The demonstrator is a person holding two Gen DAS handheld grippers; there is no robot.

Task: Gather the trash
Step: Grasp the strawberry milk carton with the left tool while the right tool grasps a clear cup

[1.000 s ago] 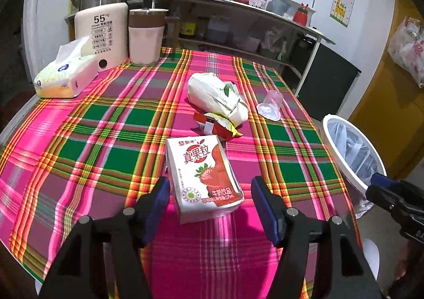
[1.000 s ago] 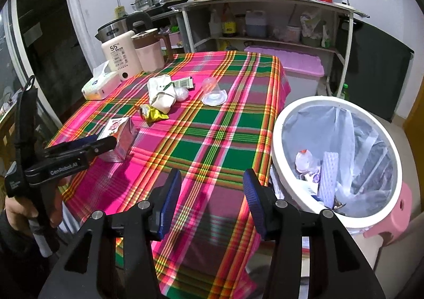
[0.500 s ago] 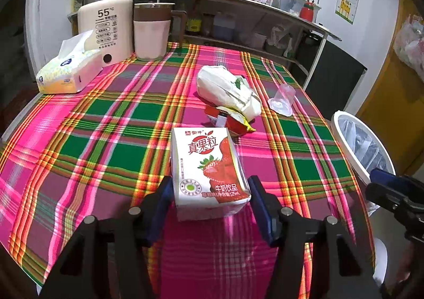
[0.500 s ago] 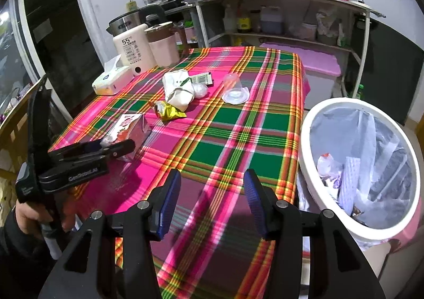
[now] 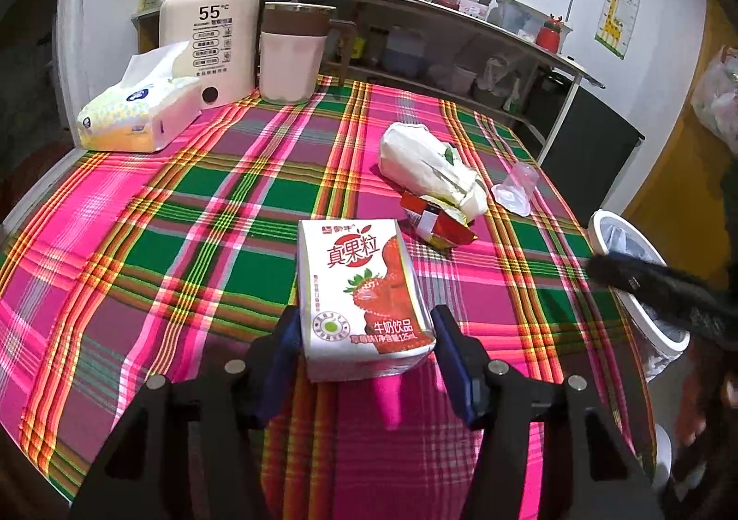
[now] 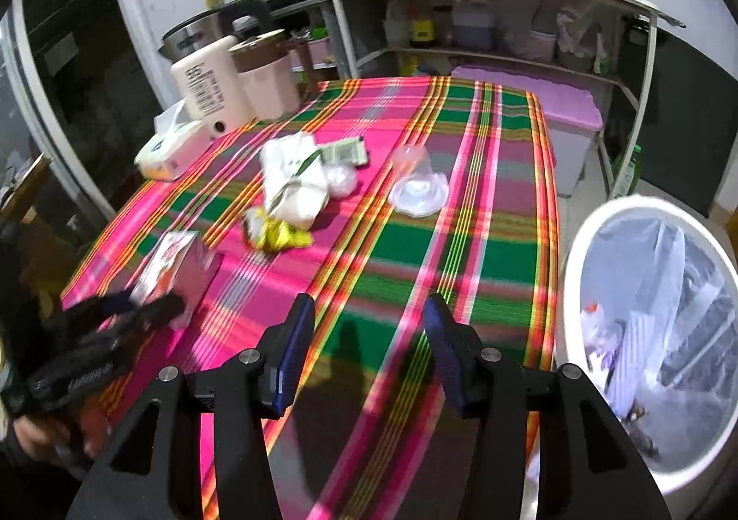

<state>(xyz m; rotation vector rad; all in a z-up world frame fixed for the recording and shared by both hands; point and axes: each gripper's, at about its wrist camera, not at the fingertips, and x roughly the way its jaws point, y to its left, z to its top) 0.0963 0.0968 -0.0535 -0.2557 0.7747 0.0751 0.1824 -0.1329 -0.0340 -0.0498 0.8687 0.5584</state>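
Note:
A strawberry milk carton [image 5: 360, 289] lies on the plaid tablecloth [image 5: 184, 243] near the front edge. My left gripper [image 5: 364, 335] is shut on it, one blue pad against each side. The right wrist view shows the same carton [image 6: 173, 262] and left gripper [image 6: 133, 312] at the left, blurred. My right gripper [image 6: 369, 335] stands open over the table's near corner with nothing between its fingers. Farther back lie a crumpled white bag [image 5: 429, 165], a red and yellow wrapper [image 5: 438, 225] and a tipped clear plastic cup [image 5: 516, 188].
A white bin [image 6: 572, 289] with a clear liner and some trash stands on the floor, right of the table. At the back left stand a tissue pack [image 5: 133, 114], a cream water dispenser [image 5: 207, 40] and a pink jug [image 5: 290, 54]. Shelves line the far wall.
My left gripper's jaws have closed in onto the carton's sides. My right gripper has moved left across the table corner, so the bin now sits farther right in its view.

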